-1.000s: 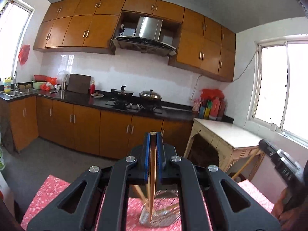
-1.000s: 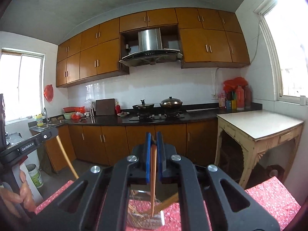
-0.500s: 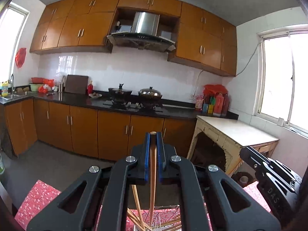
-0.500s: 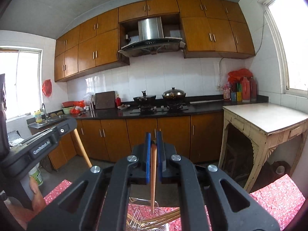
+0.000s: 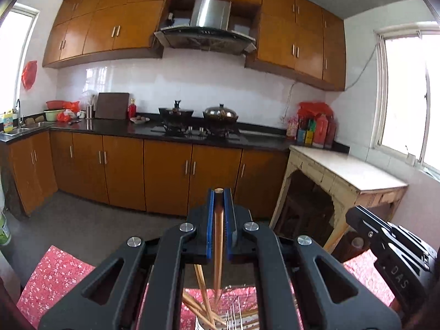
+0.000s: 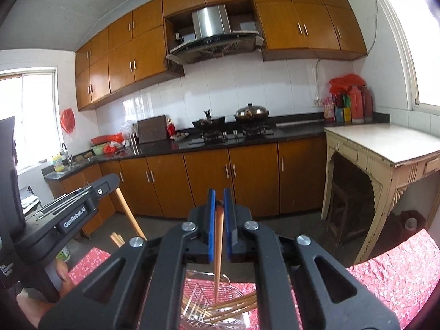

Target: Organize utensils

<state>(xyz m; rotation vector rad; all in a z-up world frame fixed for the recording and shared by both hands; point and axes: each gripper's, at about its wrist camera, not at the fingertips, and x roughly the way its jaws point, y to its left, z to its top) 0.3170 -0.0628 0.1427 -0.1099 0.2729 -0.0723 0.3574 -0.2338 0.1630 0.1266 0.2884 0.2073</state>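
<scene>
My left gripper [image 5: 219,192] is shut on a wooden chopstick [image 5: 218,247] that hangs tip-down over a wire utensil holder [image 5: 233,313] with several chopsticks in it. My right gripper [image 6: 219,192] is shut on another wooden chopstick [image 6: 218,250], its tip over the same wire holder [image 6: 203,297], where several chopsticks [image 6: 233,306] lie. The left gripper's body shows at the left in the right wrist view [image 6: 68,214]. The right gripper's body shows at the right in the left wrist view [image 5: 390,250].
The holder stands on a table with a red flowered cloth [image 5: 55,275], which also shows in the right wrist view [image 6: 393,275]. Behind are a kitchen counter with a stove and pots [image 5: 198,126] and a cream side table [image 5: 343,170].
Both grippers have risen with their chopsticks and tilted up, so the holder has slid toward the bottom of both views. The two grippers now look closer together.
</scene>
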